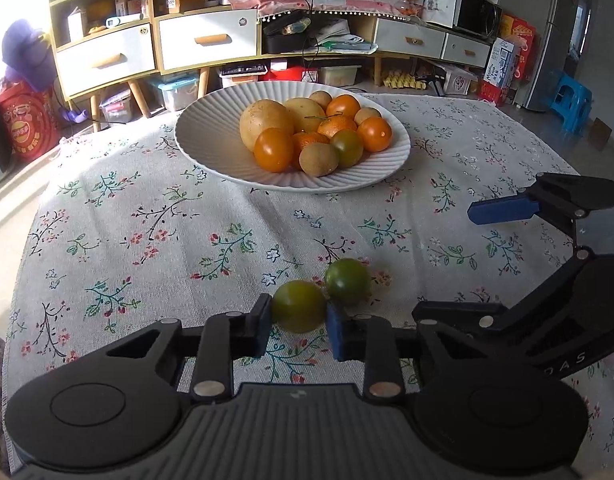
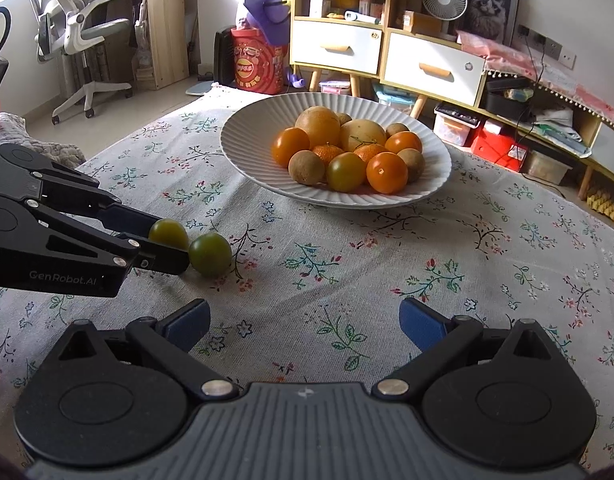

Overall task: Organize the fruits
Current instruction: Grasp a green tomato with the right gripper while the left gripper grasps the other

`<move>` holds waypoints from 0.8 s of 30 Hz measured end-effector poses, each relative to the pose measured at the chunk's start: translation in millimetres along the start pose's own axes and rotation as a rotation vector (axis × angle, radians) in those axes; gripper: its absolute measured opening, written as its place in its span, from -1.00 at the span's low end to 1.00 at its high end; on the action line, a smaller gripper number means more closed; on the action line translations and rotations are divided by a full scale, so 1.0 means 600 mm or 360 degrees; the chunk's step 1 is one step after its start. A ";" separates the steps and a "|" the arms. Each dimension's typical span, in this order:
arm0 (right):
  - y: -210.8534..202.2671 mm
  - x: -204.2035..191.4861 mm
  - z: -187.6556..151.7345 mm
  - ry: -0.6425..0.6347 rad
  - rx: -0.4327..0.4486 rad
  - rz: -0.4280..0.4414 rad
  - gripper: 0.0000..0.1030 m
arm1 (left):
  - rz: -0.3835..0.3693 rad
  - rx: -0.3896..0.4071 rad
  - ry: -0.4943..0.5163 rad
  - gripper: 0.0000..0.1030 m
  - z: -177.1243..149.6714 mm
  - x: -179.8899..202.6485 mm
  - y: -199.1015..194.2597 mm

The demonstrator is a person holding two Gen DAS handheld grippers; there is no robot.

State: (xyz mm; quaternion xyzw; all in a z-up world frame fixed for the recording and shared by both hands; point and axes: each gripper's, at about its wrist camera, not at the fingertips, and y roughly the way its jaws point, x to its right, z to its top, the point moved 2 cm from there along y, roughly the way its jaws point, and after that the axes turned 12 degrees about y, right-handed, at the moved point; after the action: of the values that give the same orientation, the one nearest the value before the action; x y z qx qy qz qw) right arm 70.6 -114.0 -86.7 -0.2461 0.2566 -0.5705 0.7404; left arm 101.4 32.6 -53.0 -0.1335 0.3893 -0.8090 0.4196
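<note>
The left gripper (image 1: 299,326) has its jaws clamped on a green tomato (image 1: 298,306) down on the counter (image 1: 147,240); a second green tomato (image 1: 347,281) sits touching it just beyond. Only the right wrist view shows the right gripper (image 2: 305,322) with jaws wide apart and nothing between them. The plate (image 2: 247,140) of fruit lies farther ahead.
</note>
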 end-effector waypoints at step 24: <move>0.031 -0.065 0.016 -0.0088 0.0003 0.0185 0.11 | 0.0101 -0.0116 -0.0099 -0.73 -0.010 -0.047 -0.032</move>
State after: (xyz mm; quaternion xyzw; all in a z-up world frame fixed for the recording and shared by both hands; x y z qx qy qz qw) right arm 81.9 -71.4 -87.7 -0.2457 0.2494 -0.5197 0.7793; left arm 104.4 64.6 -39.4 -0.1613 0.4092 -0.7760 0.4520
